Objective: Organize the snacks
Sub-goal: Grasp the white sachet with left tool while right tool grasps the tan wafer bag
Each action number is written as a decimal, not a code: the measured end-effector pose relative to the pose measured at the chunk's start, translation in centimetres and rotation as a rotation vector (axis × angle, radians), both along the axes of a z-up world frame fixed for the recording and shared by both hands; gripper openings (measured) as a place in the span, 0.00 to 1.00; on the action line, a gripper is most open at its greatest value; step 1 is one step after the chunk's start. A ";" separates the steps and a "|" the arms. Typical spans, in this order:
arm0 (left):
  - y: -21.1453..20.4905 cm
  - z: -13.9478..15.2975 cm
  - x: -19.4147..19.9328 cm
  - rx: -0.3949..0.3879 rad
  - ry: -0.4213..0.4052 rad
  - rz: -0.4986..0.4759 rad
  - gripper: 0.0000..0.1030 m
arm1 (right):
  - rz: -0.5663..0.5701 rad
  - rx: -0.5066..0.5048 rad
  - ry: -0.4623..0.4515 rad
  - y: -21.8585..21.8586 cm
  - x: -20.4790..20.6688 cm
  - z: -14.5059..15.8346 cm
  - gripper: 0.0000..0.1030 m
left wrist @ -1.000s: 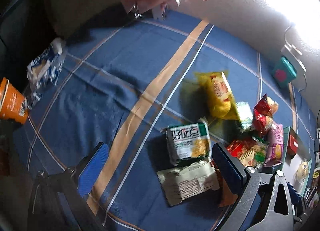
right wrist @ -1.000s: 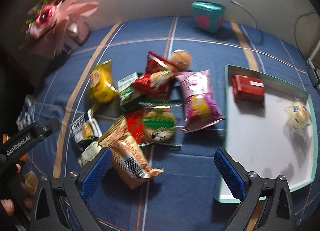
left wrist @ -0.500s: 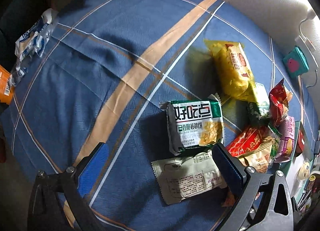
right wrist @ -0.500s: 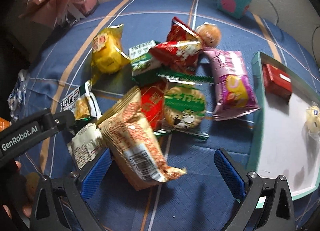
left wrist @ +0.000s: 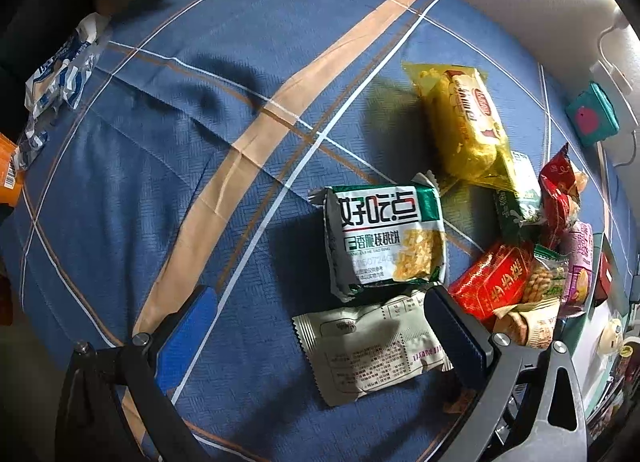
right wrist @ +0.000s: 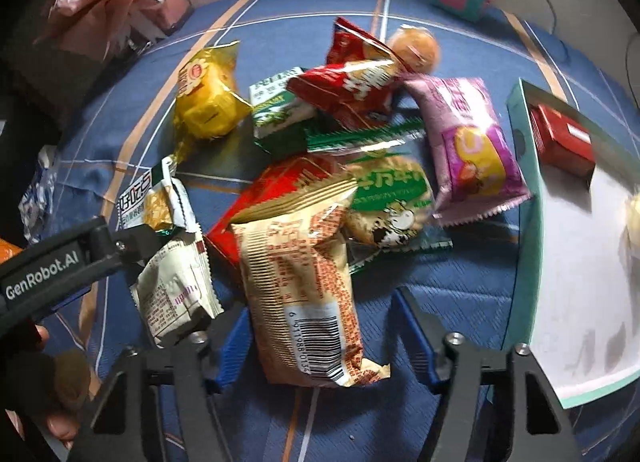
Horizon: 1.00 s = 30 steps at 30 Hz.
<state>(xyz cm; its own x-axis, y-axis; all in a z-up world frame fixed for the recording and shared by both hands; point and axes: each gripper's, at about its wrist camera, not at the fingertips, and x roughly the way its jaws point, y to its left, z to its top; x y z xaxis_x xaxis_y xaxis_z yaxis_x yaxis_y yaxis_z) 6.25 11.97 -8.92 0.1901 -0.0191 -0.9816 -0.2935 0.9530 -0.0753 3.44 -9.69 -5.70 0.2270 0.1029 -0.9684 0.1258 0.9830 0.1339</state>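
Snacks [right wrist: 344, 166] sit in a loose pile on the blue checked cloth [left wrist: 168, 134] over the counter, just left of the teal-rimmed tray [right wrist: 524, 198] in the right wrist view; tray already holds a red box [right wrist: 560, 138] and a pale round item at its far edge. Right gripper [right wrist: 326, 334] is down over the tan barcode packet [right wrist: 304, 286] at the near edge of the pile, jaws have just been closing with the packet between them; left pad looks at the packet's edge, right pad shows a gap, so not clamped yet as far as I can tell. Left gripper [left wrist: 316, 326] hangs wide apart over the white packet [left wrist: 372, 358], which lies just below the green-and-white biscuit pack [left wrist: 388, 238]; right pad near the packet's end, nothing gripped. Step in hand, my read: pick the tan packet for the tray. Next: finish the squeeze on the packet body, lift clear of the red and green packs it overlaps, carry right over the tray rim. Risk: crinkly film slips or drags neighbours.
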 end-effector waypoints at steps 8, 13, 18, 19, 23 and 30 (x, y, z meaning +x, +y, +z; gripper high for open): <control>-2.4 -0.1 -0.3 -0.013 0.015 -0.080 1.00 | -0.024 0.011 0.029 -1.8 -1.3 0.1 0.64; -3.8 -0.3 -0.1 -0.025 -0.001 -0.092 1.00 | -0.057 0.008 0.046 -3.2 -2.5 0.0 0.64; -4.4 -0.9 0.0 -0.106 -0.009 -0.112 1.00 | -0.080 0.002 0.049 -4.9 -3.4 0.4 0.64; -4.7 -1.0 0.0 -0.124 -0.010 -0.116 1.00 | -0.083 0.002 0.051 -5.0 -3.5 0.3 0.64; -5.7 -1.1 0.2 -0.132 -0.039 -0.136 1.00 | -0.092 0.011 0.058 -6.0 -4.2 0.5 0.64; -7.5 -0.9 0.0 -0.137 -0.017 -0.183 0.95 | -0.102 0.019 0.066 -6.7 -4.7 0.0 0.64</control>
<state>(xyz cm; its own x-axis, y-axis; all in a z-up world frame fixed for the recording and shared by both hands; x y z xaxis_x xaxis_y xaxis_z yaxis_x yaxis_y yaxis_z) 6.25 4.51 -9.82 0.1873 -0.1879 -0.9642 -0.1143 0.9707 -0.2114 -1.22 -16.40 -5.71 0.1730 0.1014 -0.9797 0.2344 0.9619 0.1409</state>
